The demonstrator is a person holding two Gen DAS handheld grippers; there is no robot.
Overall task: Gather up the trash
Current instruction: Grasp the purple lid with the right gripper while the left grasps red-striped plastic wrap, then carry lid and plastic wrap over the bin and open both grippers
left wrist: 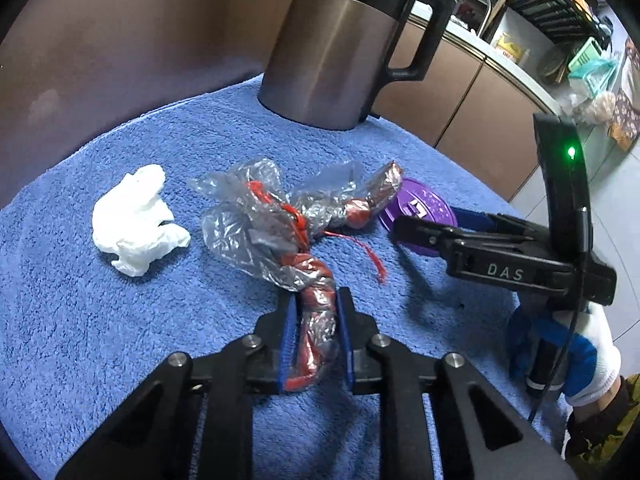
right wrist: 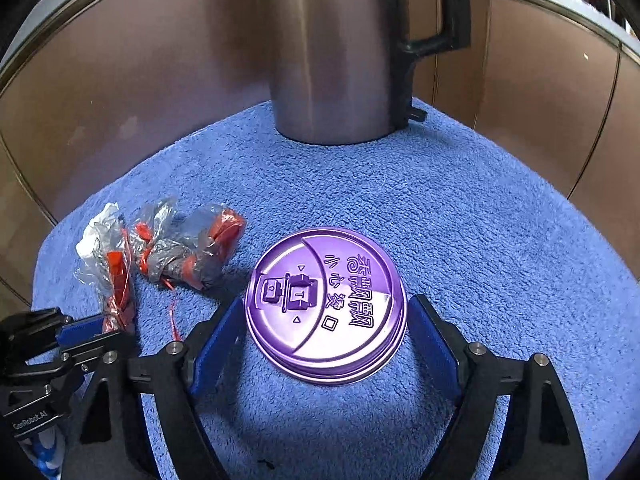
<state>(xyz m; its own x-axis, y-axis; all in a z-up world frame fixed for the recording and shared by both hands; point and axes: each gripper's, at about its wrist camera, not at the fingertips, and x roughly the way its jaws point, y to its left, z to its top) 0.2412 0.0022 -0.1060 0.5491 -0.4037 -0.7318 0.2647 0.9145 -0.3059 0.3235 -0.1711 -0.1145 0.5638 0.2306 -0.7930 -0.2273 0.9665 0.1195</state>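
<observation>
A crumpled clear plastic wrapper with red and silver print [left wrist: 280, 220] lies mid-towel, and my left gripper [left wrist: 316, 296] is shut on its twisted near end, blue pads pressed to both sides. A wad of white tissue [left wrist: 138, 220] sits to the wrapper's left. A purple cup lid [right wrist: 326, 304] lies flat on the towel between the fingers of my right gripper [right wrist: 328, 304], which is open, one blue pad close to each side of the rim. In the right wrist view the wrapper [right wrist: 180, 252] and left gripper [right wrist: 92, 328] are at the left.
A blue towel [left wrist: 120, 340] covers the surface. A steel kettle with a black handle [left wrist: 340, 48] stands at its far edge, in front of brown cabinet fronts [right wrist: 120, 100]. A gloved hand [left wrist: 576, 356] holds the right gripper [left wrist: 420, 232] at the right.
</observation>
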